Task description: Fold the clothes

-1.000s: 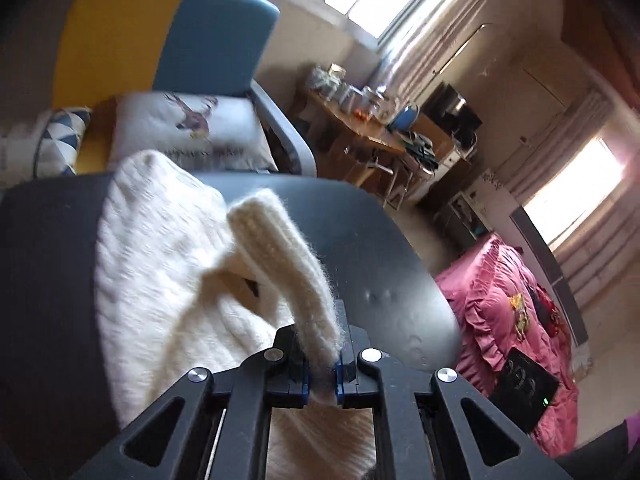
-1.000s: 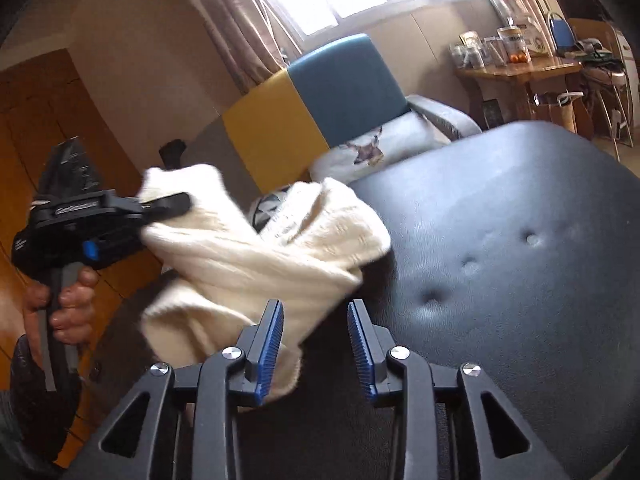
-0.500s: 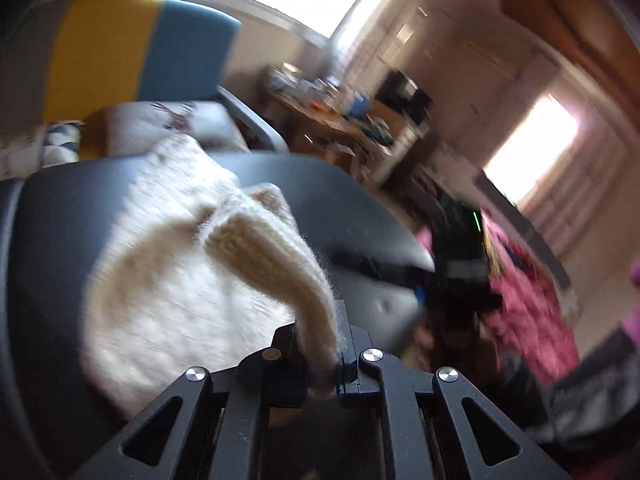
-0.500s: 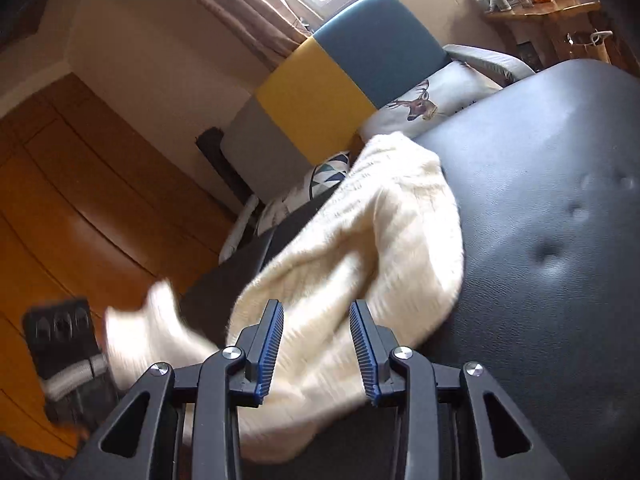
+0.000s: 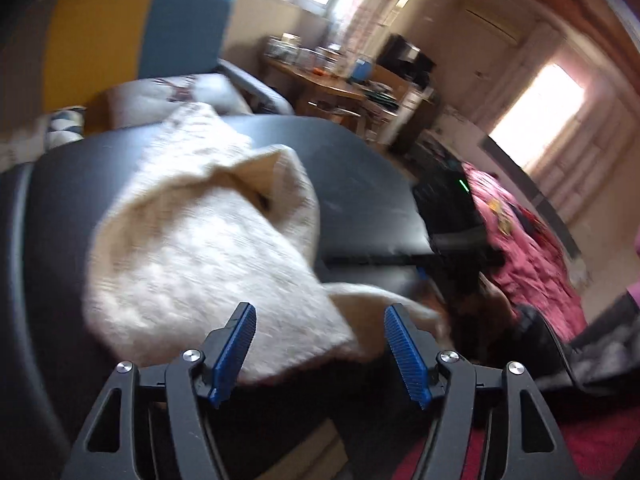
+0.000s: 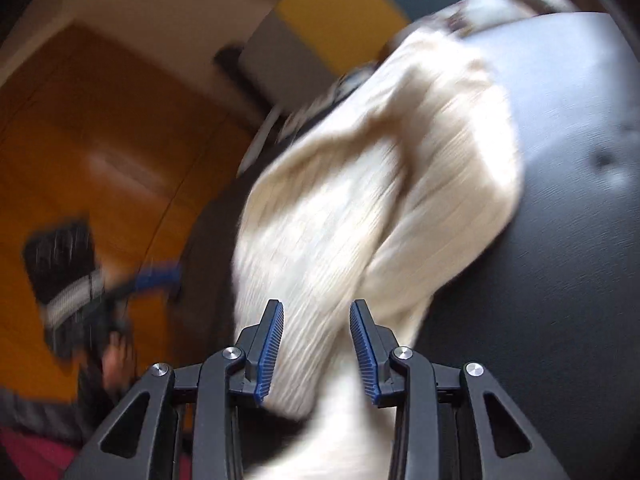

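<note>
Your left gripper (image 5: 320,344) gapes empty above the blurred cream knitted sweater (image 5: 208,248). Your right gripper (image 6: 316,344) straddles it, jaws parted; the hem runs out of frame

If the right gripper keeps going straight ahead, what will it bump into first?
Most likely the cream sweater. The right gripper is open, and the knit lies right ahead between its fingers, heaped on the black padded table. The picture is blurry, so depth is uncertain.
</note>
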A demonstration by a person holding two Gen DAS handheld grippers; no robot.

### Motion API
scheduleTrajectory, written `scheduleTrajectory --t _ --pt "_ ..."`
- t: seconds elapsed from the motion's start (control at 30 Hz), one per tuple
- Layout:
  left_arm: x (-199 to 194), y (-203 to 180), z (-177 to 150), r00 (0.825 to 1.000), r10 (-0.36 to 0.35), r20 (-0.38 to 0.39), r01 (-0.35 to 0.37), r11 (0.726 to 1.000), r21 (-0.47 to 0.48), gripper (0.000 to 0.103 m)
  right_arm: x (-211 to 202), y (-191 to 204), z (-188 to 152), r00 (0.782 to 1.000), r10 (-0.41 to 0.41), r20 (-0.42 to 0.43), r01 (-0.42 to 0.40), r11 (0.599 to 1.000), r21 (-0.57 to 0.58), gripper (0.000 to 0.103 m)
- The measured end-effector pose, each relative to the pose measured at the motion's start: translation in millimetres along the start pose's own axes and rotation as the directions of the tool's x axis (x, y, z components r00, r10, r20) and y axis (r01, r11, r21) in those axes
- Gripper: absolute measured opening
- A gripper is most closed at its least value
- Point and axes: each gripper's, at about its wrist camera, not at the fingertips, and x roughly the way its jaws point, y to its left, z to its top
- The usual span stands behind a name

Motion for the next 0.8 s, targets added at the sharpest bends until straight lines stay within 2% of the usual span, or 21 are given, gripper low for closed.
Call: scheduleTrajectory --t 0.03,0.1,0.2,0.27,0.33,0.37,0.47,0.53,0.57,0.6,0.7,0.73,0.8 --pt "3 1 8 1.000 0.019 0.010 -0.019 1.000 0.002 0.065 10 4 -6 0.999 -0.007 -0.051 0.006 0.999 -0.035 0.036" --pt "18 -6 24 0.999 0.040 0.009 -0.040 0.999 0.037 0.061 24 3 -17 0.996 -0.004 -0.093 0.000 0.999 -0.040 0.036" --pt "65 -27 47 0.996 0.059 -0.060 -0.052 0.992 0.118 0.061 21 -7 -21 0.998 0.042 -0.046 -0.041 0.999 0.009 0.034" --pt "96 -31 54 0.988 0.099 -0.117 -0.080 0.985 0.154 0.061 19 -13 -21 0.998 0.057 -0.027 -0.056 0.998 0.030 0.034" --pt "128 -32 57 0.972 0.151 -0.179 -0.117 0.976 0.183 0.056 20 -17 -21 0.998 0.069 -0.016 -0.068 0.997 0.033 0.034" --pt "143 -32 58 0.962 0.177 -0.209 -0.135 0.971 0.199 0.050 20 -18 -22 0.997 0.073 -0.011 -0.073 0.997 0.027 0.034" --pt "190 -32 62 0.921 0.255 -0.295 -0.184 0.951 0.249 0.046 22 -23 -22 0.995 0.096 0.005 -0.096 0.995 0.025 0.034" --pt "209 -32 61 0.899 0.290 -0.329 -0.202 0.939 0.278 0.036 23 -27 -21 0.994 0.106 0.013 -0.107 0.994 0.025 0.032" --pt "214 -33 59 0.891 0.315 -0.328 -0.220 0.929 0.297 0.018 23 -28 -20 0.994 0.110 0.018 -0.110 0.994 0.024 0.032" --pt "215 -32 58 0.890 0.324 -0.322 -0.229 0.926 0.299 0.012 24 -29 -20 0.993 0.113 0.022 -0.114 0.993 0.023 0.031" --pt "199 -25 65 0.925 0.262 -0.274 -0.206 0.954 0.218 0.010 26 -30 -18 0.995 0.097 0.027 -0.097 0.995 0.005 0.030" --pt "189 -21 70 0.942 0.226 -0.246 -0.187 0.967 0.174 0.010 27 -29 -17 0.996 0.084 0.029 -0.084 0.996 -0.002 0.030" --pt "148 -1 87 0.986 0.110 -0.126 -0.109 0.994 0.017 0.010 28 -26 -14 0.999 0.044 0.030 -0.043 0.999 -0.024 0.030"
